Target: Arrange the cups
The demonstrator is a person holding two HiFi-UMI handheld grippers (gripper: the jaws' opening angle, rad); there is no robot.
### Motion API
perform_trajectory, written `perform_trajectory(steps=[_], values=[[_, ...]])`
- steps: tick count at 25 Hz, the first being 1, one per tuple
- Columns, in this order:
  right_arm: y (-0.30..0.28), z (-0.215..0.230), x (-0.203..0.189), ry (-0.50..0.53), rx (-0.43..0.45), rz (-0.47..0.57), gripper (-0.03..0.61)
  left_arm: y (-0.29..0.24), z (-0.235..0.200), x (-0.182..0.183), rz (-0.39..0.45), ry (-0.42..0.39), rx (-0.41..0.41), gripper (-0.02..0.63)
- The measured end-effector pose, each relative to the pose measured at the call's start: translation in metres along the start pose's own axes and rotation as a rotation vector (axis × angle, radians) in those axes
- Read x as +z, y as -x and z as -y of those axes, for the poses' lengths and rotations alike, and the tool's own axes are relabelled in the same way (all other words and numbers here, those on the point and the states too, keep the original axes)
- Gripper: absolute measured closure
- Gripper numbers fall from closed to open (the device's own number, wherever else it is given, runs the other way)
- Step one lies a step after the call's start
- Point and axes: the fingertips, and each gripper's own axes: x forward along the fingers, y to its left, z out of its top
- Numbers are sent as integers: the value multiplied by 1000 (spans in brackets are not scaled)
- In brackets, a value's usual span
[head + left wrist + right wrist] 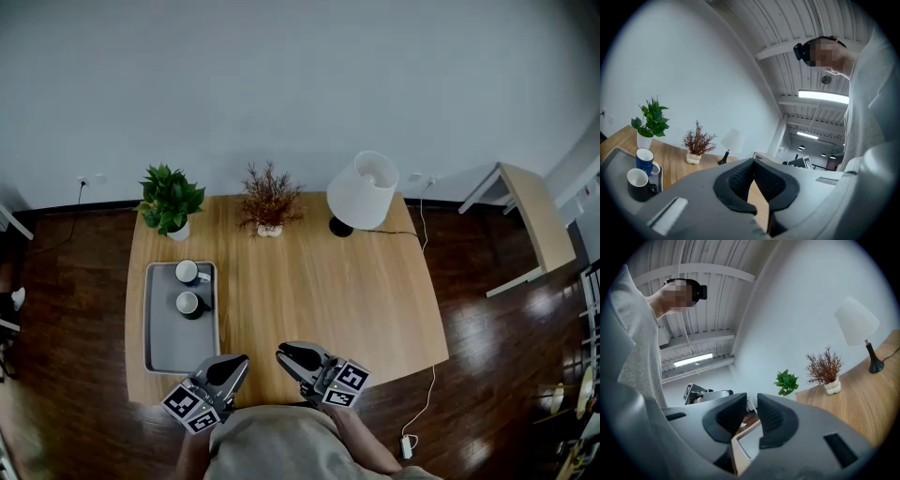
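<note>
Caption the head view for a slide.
Blue cup and black cup on grey tray; left gripper and right gripper shut at the table edge.

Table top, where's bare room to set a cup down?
Widest bare wood on the table: right of the tray, in front of the dried plant and lamp. The tray's near half is bare too. Crowded: the tray's far end, with the blue cup and black cup, and the back edge with the green plant.

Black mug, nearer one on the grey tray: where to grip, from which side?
Probably pinch the rim wall of the black mug from above, on the near side. It stands upright, mouth open; its handle points toward the middle of the wooden table, and the blue mug stands close behind it on the grey tray.
</note>
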Motion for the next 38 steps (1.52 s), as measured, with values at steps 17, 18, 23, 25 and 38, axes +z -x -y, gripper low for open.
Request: perform_trajectory(steps=[17, 18, 23, 25, 38], values=[[-6, -7, -7, 0, -1, -32, 511, 5, -2, 6, 66, 35, -20, 619], [-7, -7, -7, 1, 2, -33, 511, 6, -4, 7, 69, 36, -16, 618], [-11, -9, -7, 2, 11, -40, 511, 10, -7, 10, 83, 36, -4, 619], [-13, -10, -6, 2, 16, -44, 511, 11, -7, 11, 87, 35, -2, 619], [-20, -16, -7, 12, 29, -61, 511, 16, -8, 12, 97, 39, 6, 620]])
